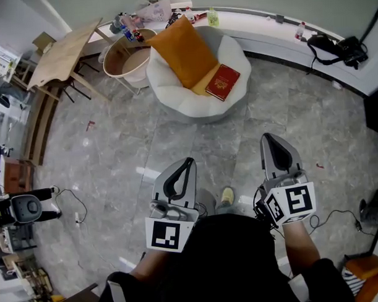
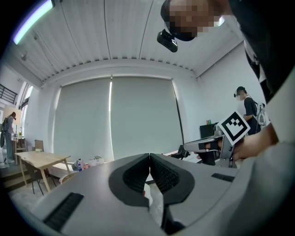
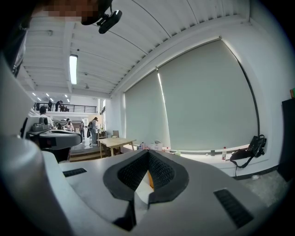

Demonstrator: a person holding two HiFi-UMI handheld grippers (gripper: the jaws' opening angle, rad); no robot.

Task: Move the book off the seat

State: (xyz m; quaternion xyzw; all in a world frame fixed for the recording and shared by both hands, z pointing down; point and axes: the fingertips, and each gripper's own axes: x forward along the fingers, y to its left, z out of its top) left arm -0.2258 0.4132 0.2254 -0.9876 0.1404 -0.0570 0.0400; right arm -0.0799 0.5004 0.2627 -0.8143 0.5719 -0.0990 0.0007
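- Only my head view shows the red book (image 1: pixel 223 81). It lies flat on the white seat (image 1: pixel 175 98), against the orange cushion (image 1: pixel 182 49), well ahead of my left gripper (image 1: pixel 189 161) and right gripper (image 1: pixel 266 138).
- I count one book, one cushion and two grippers.
- Both gripper views show the jaws closed tip to tip, holding nothing.
- From those views I can't make out the book.

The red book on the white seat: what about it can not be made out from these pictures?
- Head view: the print on the red book cover is too small to read.
- Head view: the yellow thing under it is mostly covered by the book and the orange cushion; I cannot tell what it is.
- Both gripper views: the shut left gripper and right gripper block nearly all of the white seat and book.
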